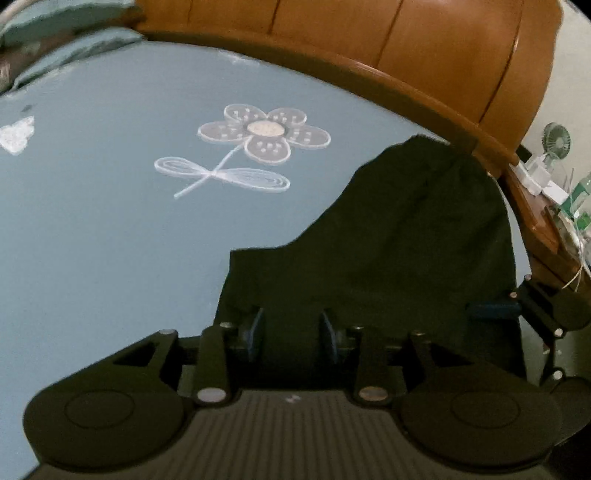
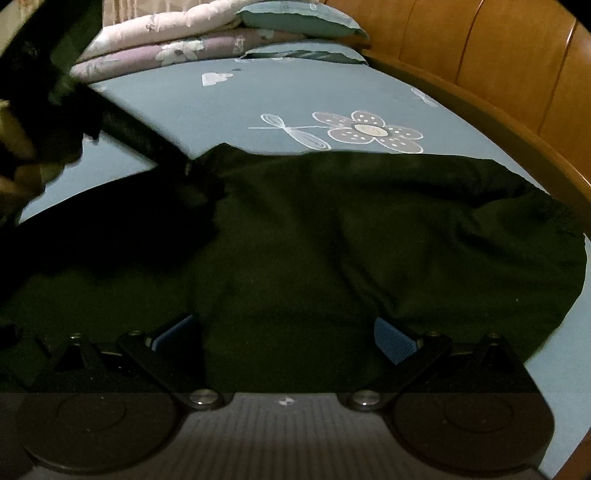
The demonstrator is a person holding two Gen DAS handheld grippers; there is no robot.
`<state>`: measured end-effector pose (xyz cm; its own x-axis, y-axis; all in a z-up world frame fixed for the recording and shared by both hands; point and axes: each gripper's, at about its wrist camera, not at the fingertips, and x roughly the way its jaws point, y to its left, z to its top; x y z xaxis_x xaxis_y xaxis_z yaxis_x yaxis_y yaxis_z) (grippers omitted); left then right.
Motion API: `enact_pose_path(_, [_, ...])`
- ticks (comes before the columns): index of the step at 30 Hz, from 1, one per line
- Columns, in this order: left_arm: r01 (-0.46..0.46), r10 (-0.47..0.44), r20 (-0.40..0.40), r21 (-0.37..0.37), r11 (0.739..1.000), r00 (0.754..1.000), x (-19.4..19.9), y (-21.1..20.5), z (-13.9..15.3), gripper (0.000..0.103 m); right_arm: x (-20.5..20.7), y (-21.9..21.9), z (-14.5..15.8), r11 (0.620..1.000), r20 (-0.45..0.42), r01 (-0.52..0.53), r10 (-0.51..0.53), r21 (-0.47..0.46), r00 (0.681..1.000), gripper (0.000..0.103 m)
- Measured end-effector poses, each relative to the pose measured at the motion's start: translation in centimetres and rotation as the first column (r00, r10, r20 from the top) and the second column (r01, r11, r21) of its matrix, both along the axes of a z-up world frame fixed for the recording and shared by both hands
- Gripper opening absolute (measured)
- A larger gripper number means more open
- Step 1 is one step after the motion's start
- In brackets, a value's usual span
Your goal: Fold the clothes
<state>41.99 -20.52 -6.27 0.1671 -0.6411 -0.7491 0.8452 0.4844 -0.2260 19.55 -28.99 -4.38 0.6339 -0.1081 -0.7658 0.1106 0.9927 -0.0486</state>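
A dark green garment (image 2: 332, 229) lies spread on a blue bedsheet (image 2: 295, 92) printed with a white flower. In the left wrist view the garment (image 1: 406, 240) runs from my fingers toward the headboard. My left gripper (image 1: 291, 328) is partly open with cloth between its blue pads (image 1: 256, 328); I cannot tell if it pinches. My right gripper (image 2: 284, 332) is wide open over the garment's near edge, blue pads (image 2: 391, 336) apart. The right gripper also shows at the right edge of the left wrist view (image 1: 517, 306).
A curved wooden headboard (image 1: 406, 48) borders the bed's far side. Folded quilts and pillows (image 2: 221, 33) are stacked at the far end. A nightstand with a small fan (image 1: 556, 140) and clutter stands beyond the headboard. A hand (image 2: 18, 147) shows at left.
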Motion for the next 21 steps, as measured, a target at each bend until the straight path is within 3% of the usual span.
enact_pose_path(9, [0.004, -0.005, 0.101, 0.007, 1.000, 0.995, -4.4, 5.6, 5.1, 0.043, -0.9, 0.5, 1.3, 0.997, -0.071, 0.055, -0.051, 0.056, 0.996, 0.103])
enact_pose_path(12, [-0.013, 0.008, 0.121, 0.045, 0.999, 0.993, -6.2, 7.9, 5.3, 0.043, -1.7, 1.6, 1.0, 0.998, -0.107, 0.055, -0.053, 0.016, 0.993, 0.103])
enact_pose_path(17, [-0.021, 0.017, 0.072, 0.062, 0.998, 0.997, -9.1, 11.6, 4.7, 0.047, -3.0, 2.3, 2.0, 0.997, -0.142, 0.073, -0.074, -0.011, 0.987, 0.103])
enact_pose_path(21, [-0.026, 0.026, 0.019, 0.032, 0.999, 0.999, -10.9, 14.3, 4.2, 0.048, -4.5, 2.5, 4.6, 0.993, -0.098, 0.119, -0.120, -0.016, 0.988, 0.103])
